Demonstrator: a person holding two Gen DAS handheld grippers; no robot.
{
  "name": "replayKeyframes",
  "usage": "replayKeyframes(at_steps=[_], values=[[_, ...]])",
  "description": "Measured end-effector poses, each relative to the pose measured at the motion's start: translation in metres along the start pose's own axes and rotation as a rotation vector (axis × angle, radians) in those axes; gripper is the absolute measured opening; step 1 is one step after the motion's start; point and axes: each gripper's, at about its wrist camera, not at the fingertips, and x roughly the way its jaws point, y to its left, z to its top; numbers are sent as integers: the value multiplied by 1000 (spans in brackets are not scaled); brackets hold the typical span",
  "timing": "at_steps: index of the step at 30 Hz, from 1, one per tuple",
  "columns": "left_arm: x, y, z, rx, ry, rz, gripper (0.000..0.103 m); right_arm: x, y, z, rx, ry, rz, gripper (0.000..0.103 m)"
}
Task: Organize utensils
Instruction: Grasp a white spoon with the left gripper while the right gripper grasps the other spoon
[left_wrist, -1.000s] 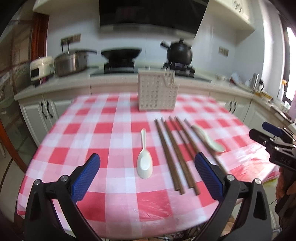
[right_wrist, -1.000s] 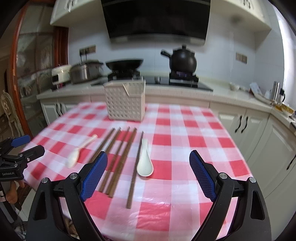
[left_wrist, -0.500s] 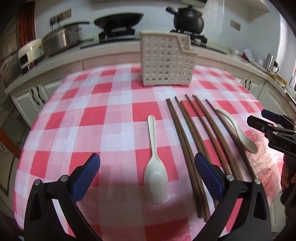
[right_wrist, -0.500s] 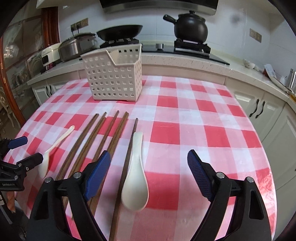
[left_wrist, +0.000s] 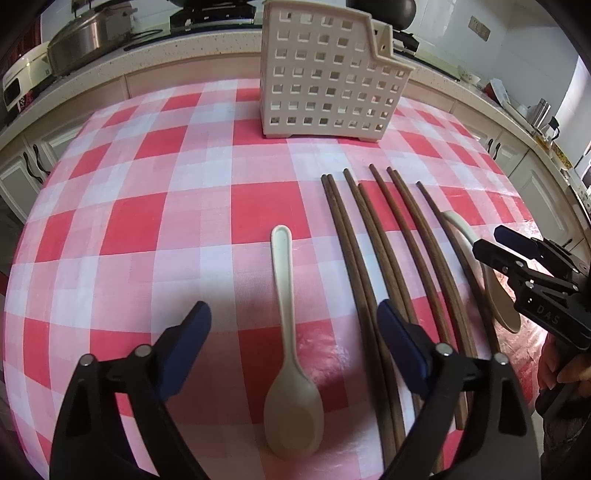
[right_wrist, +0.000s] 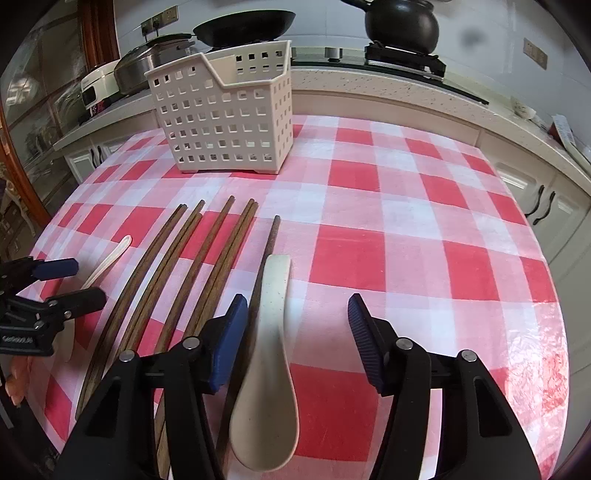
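I am closing my left tongs (left_wrist: 293, 338) around the handle of a cream spoon (left_wrist: 291, 373) lying on the checked tabletop (left_wrist: 155, 221); the pads are not touching it. My right tongs (right_wrist: 295, 332) are narrowing around a second cream spoon (right_wrist: 267, 369), also without contact. Brown chopsticks (left_wrist: 369, 258) are lying at 3 o'clock of the first spoon. The perforated white basket (left_wrist: 325, 74) is standing at 12 o'clock.

Claw (right_wrist: 295, 334) closing round spoon (right_wrist: 271, 354) (untouched).
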Motion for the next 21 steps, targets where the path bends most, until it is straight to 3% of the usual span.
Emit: replayKeyframes(at_steps=[1,6,17,21], values=[[2,0,1,-2,6,-6,76,2,1,0,-4,6,4,50],[5,-1,2,16,15,4,65,12,2,1,-11,30,14,43],[5,-8,3,66,3,27,16,17,1,4,-17,44,35,18],[5,-10,2,72,3,21,9,12,-1,5,-10,28,32,16]])
